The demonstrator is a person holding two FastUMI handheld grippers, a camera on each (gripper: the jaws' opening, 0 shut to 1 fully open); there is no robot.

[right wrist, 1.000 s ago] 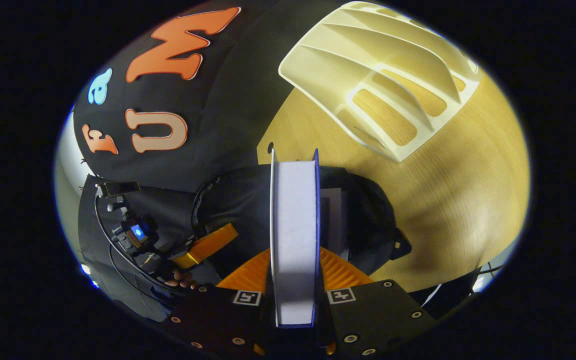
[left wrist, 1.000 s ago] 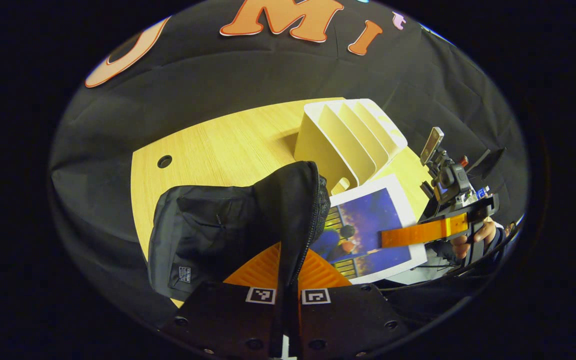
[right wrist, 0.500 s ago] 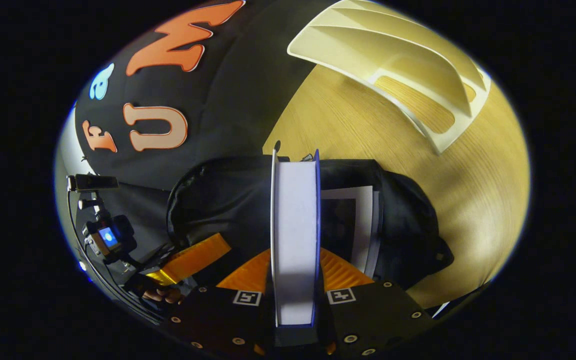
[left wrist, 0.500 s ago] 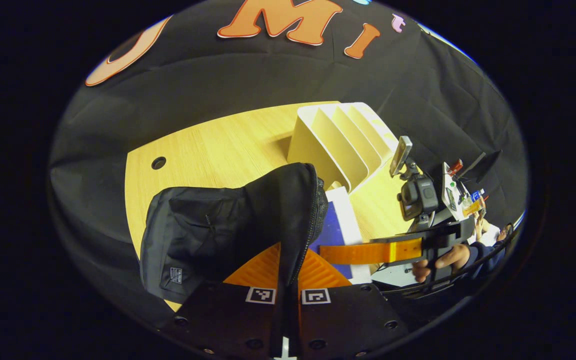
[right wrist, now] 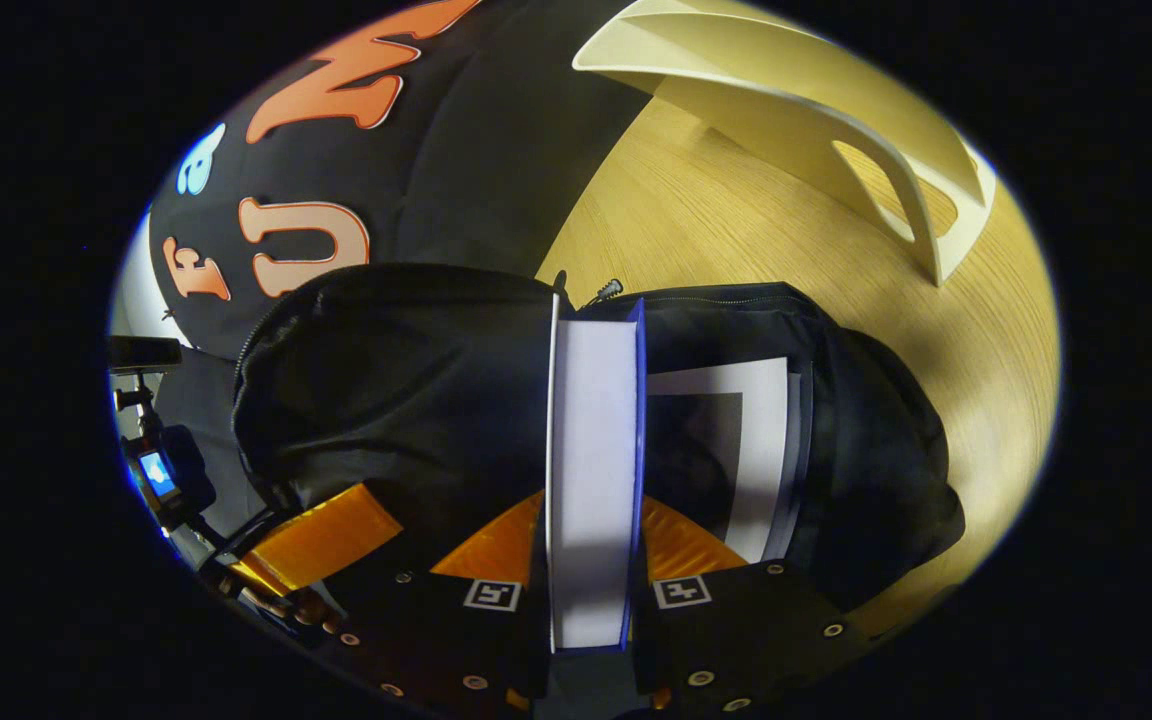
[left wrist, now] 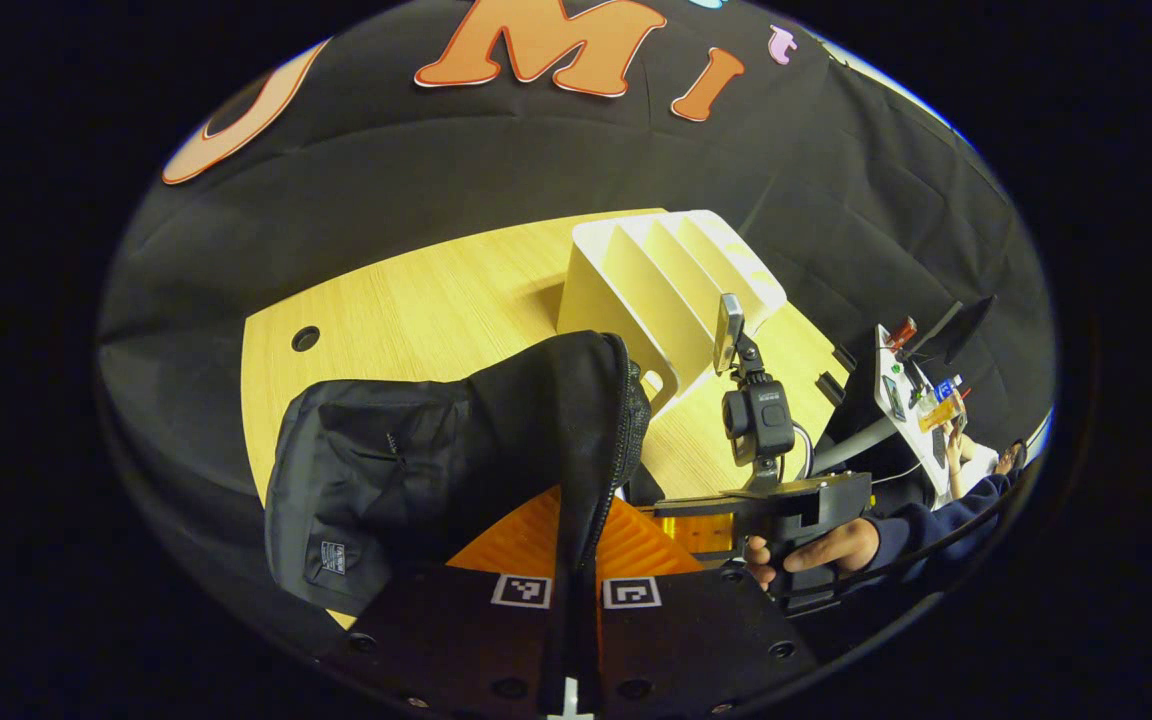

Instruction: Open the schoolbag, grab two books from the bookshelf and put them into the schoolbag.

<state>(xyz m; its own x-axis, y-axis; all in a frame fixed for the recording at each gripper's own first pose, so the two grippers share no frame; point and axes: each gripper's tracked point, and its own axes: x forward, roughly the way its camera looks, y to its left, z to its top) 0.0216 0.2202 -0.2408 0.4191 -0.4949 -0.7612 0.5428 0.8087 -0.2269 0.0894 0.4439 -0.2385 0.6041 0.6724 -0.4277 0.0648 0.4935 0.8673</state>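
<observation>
Black bag (right wrist: 406, 390): unzipped, mouth gaping straight ahead of the right claw (right wrist: 591, 560); first step looks done.
Bag flap (left wrist: 576, 420): pinched and lifted by the left claw (left wrist: 576, 560), both fingers pressed on the fabric edge, mouth kept wide.
First book (right wrist: 746, 440): already inside the bag, just right of the right claw's fingers, pale border showing against the dark lining.
Second book (right wrist: 591, 470): clamped edge-on in the right claw, fingers pressing both covers, far end at or just past the zip line of the mouth; depth inside hard to tell.
Shelf (left wrist: 656, 290): beyond the left claw and to its right on the wooden table (left wrist: 416, 310), slots look bare of books.
Done, by judgement: bag opened, both books taken, one stowed.
Left, by judgement: push second book down beside the first, let go, withdraw, drop the flap.
</observation>
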